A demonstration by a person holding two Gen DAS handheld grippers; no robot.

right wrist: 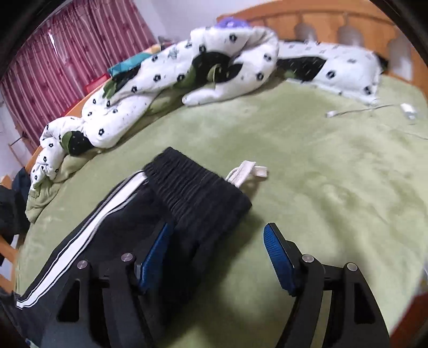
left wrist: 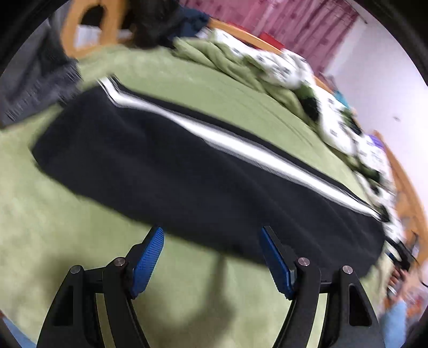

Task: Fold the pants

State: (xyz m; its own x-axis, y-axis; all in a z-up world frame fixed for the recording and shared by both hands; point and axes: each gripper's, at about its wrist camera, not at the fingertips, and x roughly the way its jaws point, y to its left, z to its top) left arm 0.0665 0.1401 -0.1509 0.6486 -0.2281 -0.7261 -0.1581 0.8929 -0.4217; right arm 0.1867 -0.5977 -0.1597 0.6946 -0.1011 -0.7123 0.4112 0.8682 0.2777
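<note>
**newbie_folds:** On the bed, what's the setup right now? And why are both of your grippers sitting off the fabric?

**me:** On the green blanket (right wrist: 321,166) the pants (left wrist: 187,166) are laid out long and flat, one leg stacked on the other as far as I can tell, white side stripe (left wrist: 240,144) facing up. My left gripper (left wrist: 212,257) hovers just beside the near long edge, fingers spread wide, nothing between them. My right gripper (right wrist: 218,254) is at the waistband (right wrist: 198,192) end, also spread; one blue finger sits over the dark cloth, the other over bare blanket, so it's straddling the edge, not pinching it yet. I'd guess that's so I can grab both ends and bring the waist over toward the cuffs.

**newbie_folds:** Any basket or drawer to drop them into?

**me:** Nope, no container in either view that I can spot. Just the rumpled white quilt (right wrist: 165,80) pushed toward the far side, a white drawstring (right wrist: 248,171) poking out of the waistband, and a white charger cable (right wrist: 374,109) near the wooden headboard (right wrist: 334,24). The left view is pretty blurry, so I can't say much about the cuffs.
</note>
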